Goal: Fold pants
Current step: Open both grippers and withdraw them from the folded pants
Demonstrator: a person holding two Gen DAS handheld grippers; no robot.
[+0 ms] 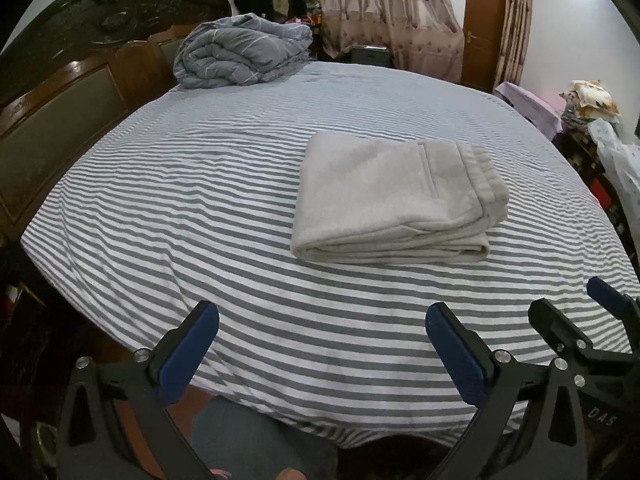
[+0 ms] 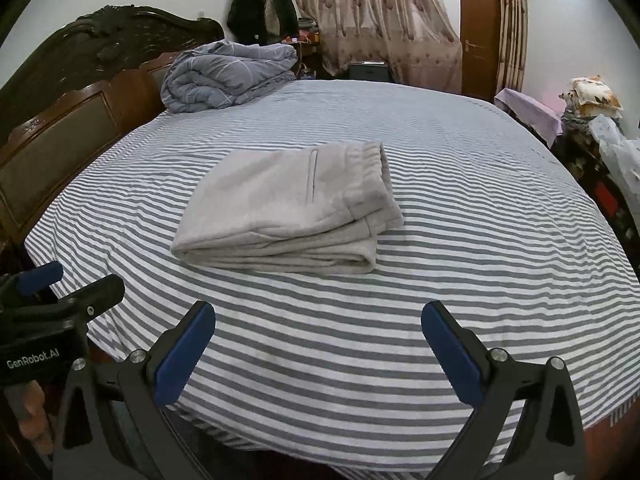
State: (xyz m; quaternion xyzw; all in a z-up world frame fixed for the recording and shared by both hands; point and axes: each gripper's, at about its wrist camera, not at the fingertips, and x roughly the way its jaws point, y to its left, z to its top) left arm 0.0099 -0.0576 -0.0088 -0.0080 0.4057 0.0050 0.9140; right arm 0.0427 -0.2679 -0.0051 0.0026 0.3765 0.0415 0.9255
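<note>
The left claw (image 1: 322, 344) hangs just over the near edge of the bed with its two blue-padded fingers spread wide and nothing between them. The right claw (image 2: 318, 340) is the same: wide, empty, at the near edge, close beside the left one. In the left view the right claw's fingers show at about 4 o'clock; in the right view the left claw sits at about 8 o'clock.

Ahead of both lies the striped sheet (image 1: 240, 208), fairly smooth. On it rest the pants (image 1: 396, 200), pale grey and already folded into a thick, compact rectangle with the waistband and a pocket seam on top. From the left claw they lie at about 1 o'clock; from the right claw, the pants (image 2: 288, 212) lie at about 11 o'clock. Neither claw touches them; they lie well apart from both.

Farther out, at about 11 o'clock, a bunched grey quilt (image 1: 244, 52) sits by the dark wooden headboard (image 1: 80, 60). Curtains (image 1: 380, 12) and a brown door (image 1: 484, 28) stand beyond the far side.

By the look of it the folding is done, or nearly so, and the claws stand clear. If anything is left, it would call for a light press or squaring of the layered edge nearest the claws.
</note>
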